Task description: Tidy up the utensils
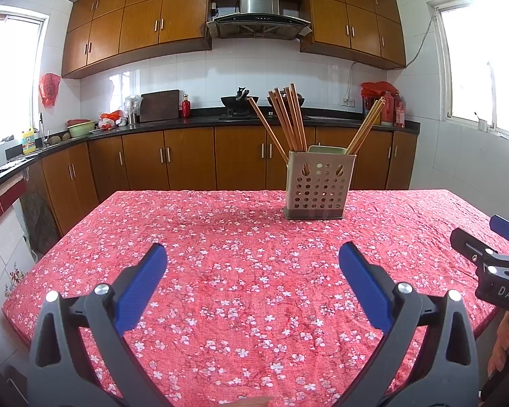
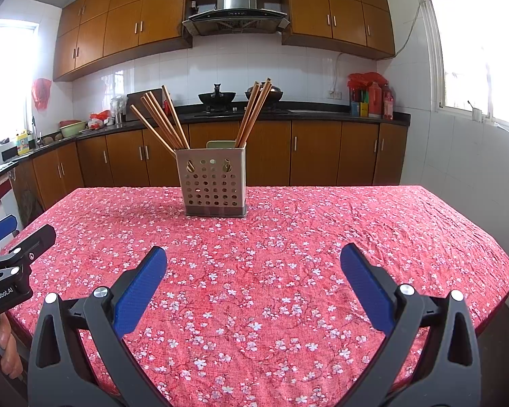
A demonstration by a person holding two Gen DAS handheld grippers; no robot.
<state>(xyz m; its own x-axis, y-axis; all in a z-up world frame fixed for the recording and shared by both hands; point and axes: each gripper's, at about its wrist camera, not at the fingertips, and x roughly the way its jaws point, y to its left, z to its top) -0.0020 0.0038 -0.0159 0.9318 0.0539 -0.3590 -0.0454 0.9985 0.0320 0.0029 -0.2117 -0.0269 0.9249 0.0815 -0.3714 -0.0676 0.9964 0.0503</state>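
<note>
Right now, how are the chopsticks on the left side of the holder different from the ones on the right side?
The left chopsticks are the bigger bunch and fan apart; the right chopsticks are fewer and packed tightly together. The left chopsticks lean left, while the right chopsticks lean right. Both bunches are brown wood and stand in the same holed holder on the flowery red tablecloth.

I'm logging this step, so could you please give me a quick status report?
Left gripper and right gripper open, empty, above the tablecloth. Chopsticks upright in holder. Nothing in the way.
</note>
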